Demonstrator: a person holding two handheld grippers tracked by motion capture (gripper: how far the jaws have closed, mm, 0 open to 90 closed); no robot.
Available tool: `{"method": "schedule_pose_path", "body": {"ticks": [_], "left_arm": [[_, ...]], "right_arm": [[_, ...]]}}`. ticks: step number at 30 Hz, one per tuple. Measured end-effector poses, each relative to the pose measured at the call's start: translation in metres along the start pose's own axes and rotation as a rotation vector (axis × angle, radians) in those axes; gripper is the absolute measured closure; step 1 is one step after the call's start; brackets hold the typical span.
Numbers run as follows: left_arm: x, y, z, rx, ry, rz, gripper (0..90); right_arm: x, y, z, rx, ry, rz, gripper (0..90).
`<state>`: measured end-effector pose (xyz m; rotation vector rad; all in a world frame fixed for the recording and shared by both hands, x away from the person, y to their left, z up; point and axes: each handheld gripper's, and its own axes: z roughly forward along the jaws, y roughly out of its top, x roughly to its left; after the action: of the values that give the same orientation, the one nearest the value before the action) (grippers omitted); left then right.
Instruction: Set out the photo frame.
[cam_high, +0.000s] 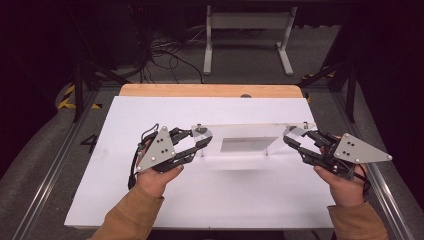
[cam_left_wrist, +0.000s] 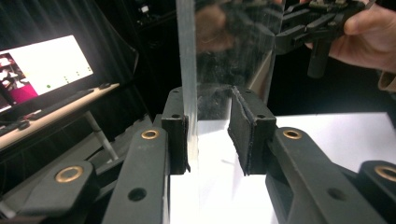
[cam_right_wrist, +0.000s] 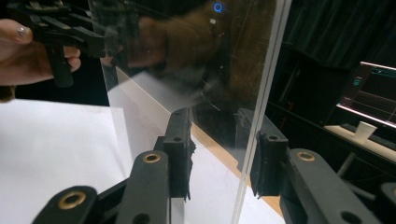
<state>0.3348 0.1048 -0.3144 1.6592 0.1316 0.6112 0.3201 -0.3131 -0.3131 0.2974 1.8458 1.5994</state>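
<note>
1. Lifting the panel (cam_high: 250, 132), which hangs just above the table (cam_high: 225, 200), calls for both ends level with the table.
2. The left gripper (cam_high: 199, 142) and right gripper (cam_high: 292, 141) straddle its ends, jaws apart, with only one pad touching each end. Clamp before going higher.
3. Hold the spacing fixed; the sheet looks slippery.

Both forearms wear tan-brown sleeves (cam_high: 131, 216) that end at the wrists. The left gripper (cam_high: 199, 143) and the right gripper (cam_high: 295, 141) are black linkage frames, each topped by a grey three-cornered plate (cam_high: 159, 148) dotted with small dark screws. A black cable (cam_high: 133, 165) loops from the left one. In the gripper views the black jaws carry brass-ringed pivots (cam_left_wrist: 150, 135) and flat, dark, rough-edged pads (cam_left_wrist: 243, 130).
</note>
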Motion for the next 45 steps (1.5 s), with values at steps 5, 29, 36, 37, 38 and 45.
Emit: {"method": "schedule_pose_path", "body": {"ticks": [5, 29, 36, 37, 38, 45], "left_arm": [[0.000, 0.008, -0.015, 0.011, -0.019, -0.072, 68.4], [0.022, 0.013, -0.053, 0.090, -0.031, -0.274, 66.0], [0.029, 0.007, -0.045, 0.054, -0.010, -0.290, 63.8], [0.029, 0.007, -0.044, 0.058, -0.005, -0.296, 63.2], [0.030, 0.006, -0.043, 0.053, 0.007, -0.300, 62.7], [0.031, 0.000, -0.033, 0.086, 0.050, -0.296, 55.5]], "right_arm": [[0.009, 0.014, 0.000, -0.007, 0.026, 0.066, 65.6], [0.027, 0.032, 0.034, 0.035, 0.117, 0.260, 68.5], [0.021, 0.027, 0.039, 0.022, 0.104, 0.280, 67.7], [0.021, 0.027, 0.040, 0.017, 0.102, 0.280, 67.0], [0.020, 0.025, 0.041, 0.013, 0.098, 0.274, 66.5], [0.016, 0.021, 0.050, 0.000, 0.065, 0.270, 60.0]]}}
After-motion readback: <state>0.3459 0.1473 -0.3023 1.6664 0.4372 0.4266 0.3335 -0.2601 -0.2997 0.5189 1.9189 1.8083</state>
